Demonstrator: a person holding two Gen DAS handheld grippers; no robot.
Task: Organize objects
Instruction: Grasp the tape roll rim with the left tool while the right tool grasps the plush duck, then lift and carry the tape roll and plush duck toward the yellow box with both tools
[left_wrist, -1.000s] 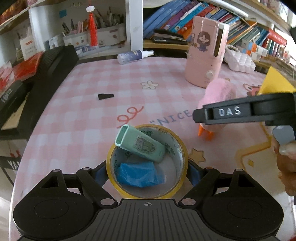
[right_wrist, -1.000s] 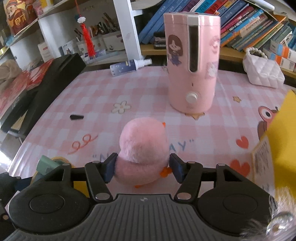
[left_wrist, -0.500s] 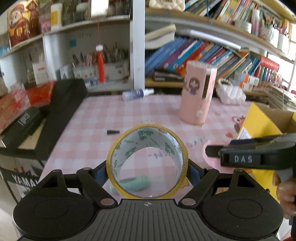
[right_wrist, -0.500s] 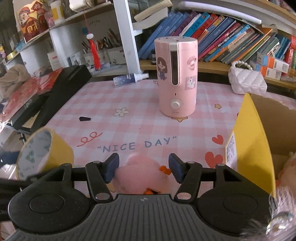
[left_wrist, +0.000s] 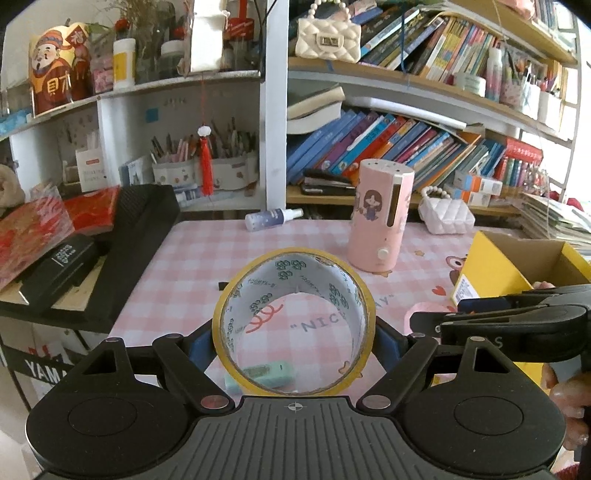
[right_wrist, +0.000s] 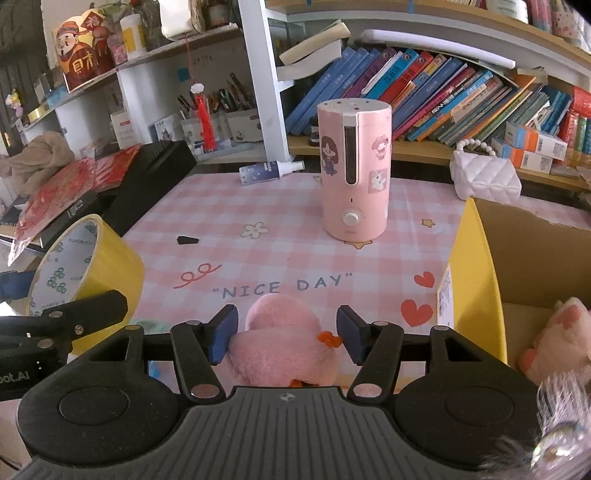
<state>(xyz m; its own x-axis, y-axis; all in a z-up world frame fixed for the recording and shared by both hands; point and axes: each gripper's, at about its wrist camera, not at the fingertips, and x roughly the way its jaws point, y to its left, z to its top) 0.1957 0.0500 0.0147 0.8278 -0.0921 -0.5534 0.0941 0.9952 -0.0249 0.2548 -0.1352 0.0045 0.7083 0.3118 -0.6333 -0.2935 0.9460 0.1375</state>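
Left tongs (left_wrist: 293, 338) pinching tape roll (left_wrist: 295, 317), right tongs (right_wrist: 283, 334) spread — pink plush (right_wrist: 284, 347) between, untouched

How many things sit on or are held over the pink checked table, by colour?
Pink: 2, the humidifier and the plush duck.
Yellow: 2, the tape roll and the cardboard box.
Green: 1, the mint case.
Blue-white: 1, the spray bottle.
Black: 1, the small wedge.
Total: 7.

Left tongs (left_wrist: 294, 341) clamped — right tongs (right_wrist: 283, 334) parted.
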